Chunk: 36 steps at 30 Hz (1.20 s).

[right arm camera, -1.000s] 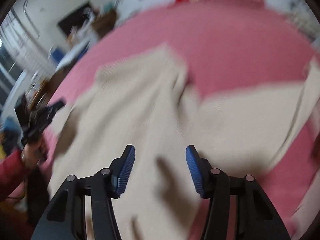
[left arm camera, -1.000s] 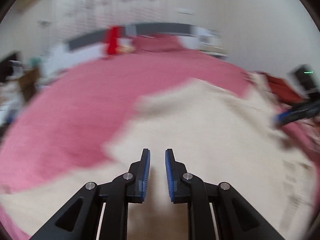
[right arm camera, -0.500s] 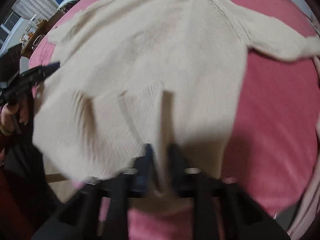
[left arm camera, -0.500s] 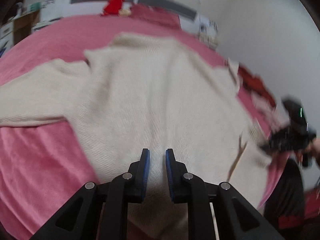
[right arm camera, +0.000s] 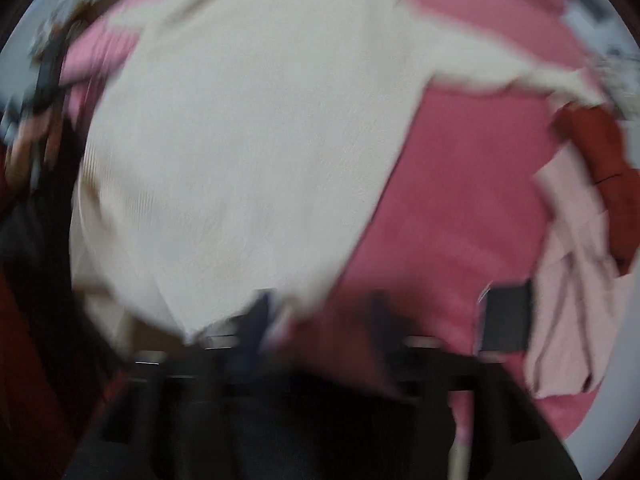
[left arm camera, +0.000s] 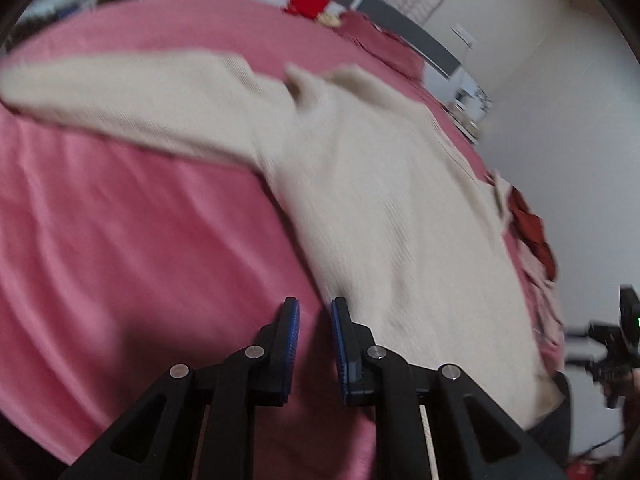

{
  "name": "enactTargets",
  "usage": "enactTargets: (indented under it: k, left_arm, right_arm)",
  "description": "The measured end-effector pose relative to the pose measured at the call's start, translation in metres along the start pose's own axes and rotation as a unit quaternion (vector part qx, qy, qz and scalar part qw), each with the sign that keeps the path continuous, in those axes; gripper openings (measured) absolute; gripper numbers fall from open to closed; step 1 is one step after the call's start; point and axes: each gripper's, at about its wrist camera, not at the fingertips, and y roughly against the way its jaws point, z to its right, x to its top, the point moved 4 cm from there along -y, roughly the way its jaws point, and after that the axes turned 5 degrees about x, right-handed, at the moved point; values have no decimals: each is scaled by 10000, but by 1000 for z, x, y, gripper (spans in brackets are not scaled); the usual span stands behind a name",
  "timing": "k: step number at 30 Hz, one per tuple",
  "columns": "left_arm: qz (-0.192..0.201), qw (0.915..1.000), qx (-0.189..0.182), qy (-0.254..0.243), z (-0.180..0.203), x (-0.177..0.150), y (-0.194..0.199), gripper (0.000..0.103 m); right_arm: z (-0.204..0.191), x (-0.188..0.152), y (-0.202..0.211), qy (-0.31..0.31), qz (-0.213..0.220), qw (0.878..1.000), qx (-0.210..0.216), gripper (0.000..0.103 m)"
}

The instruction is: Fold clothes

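A: Two grippers: your left gripper (left arm camera: 314,344) is nearly pressed together, gripping nothing, at the cream sweater's (left arm camera: 384,208) edge
B: Your right gripper (right arm camera: 316,320) is opening; the sweater lies flat on the pink bedspread (left arm camera: 132,248)

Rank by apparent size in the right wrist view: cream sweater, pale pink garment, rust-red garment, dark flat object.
1. cream sweater, by far.
2. pale pink garment.
3. and 4. rust-red garment and dark flat object look alike; the blur prevents ranking.
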Motion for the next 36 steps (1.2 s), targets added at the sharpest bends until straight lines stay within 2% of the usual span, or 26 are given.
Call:
enactTargets:
  k: [2, 4, 7, 9, 11, 13, 14, 16, 18, 22, 27, 30, 32, 35, 36]
  left_arm:
    - [17, 9999, -141, 56, 3, 1, -3, 16]
    - [-71, 9982, -575, 173, 12, 2, -8, 16]
    - [-180, 9950, -955, -245, 41, -2, -13, 16]
    - [-107, 9938, -901, -647, 55, -4, -11, 16]
    - [-67, 9950, -731, -674, 50, -3, -8, 16]
    - [-23, 9980, -459, -426, 35, -3, -4, 16]
    - [1, 9992, -309, -268, 25, -4, -2, 16]
    - [-12, 10000, 18, -43, 10, -7, 0, 16]
    - [-102, 9999, 54, 36, 3, -13, 1, 17]
    - [-285, 9990, -150, -295, 18, -31, 3, 19]
    - [-406, 9946, -929, -205, 45, -49, -11, 19]
    - [-291, 9933, -1098, 236, 46, -45, -21, 20]
    - [-287, 9921, -1163, 383, 43, -43, -23, 20]
    - [-261, 9942, -1021, 218, 49, -42, -24, 20]
    - [-237, 9946, -995, 148, 54, -42, -26, 20]
  right_arm:
    - [-12, 19, 6, -281, 631, 9975, 161, 80]
    - [-48, 39, -17, -386, 800, 9950, 453, 80]
    - [-92, 56, -51, -100, 836, 9942, 665, 80]
    - [-118, 62, -73, 164, 798, 9938, 750, 80]
    - [-144, 62, -97, 498, 601, 9945, 693, 80]
    - [-156, 51, -123, 1059, 232, 9941, 38, 81]
    - [-151, 44, -125, 1148, 210, 9931, -134, 81]
    - [-129, 35, -117, 725, 201, 9971, -124, 81]
    - [-104, 24, -111, 379, 160, 9991, -130, 81]
    - [-71, 9, -103, -198, 150, 9997, -84, 81]
    - [-86, 11, -110, 159, -2, 9991, -401, 84]
    - [-78, 17, -110, 140, -109, 9975, -677, 84]
    - [-68, 20, -107, 29, -89, 9943, -1065, 84]
    - [-61, 18, -109, -280, -32, 9930, -1144, 85]
    - [-63, 17, -110, -333, -1, 9928, -1154, 88]
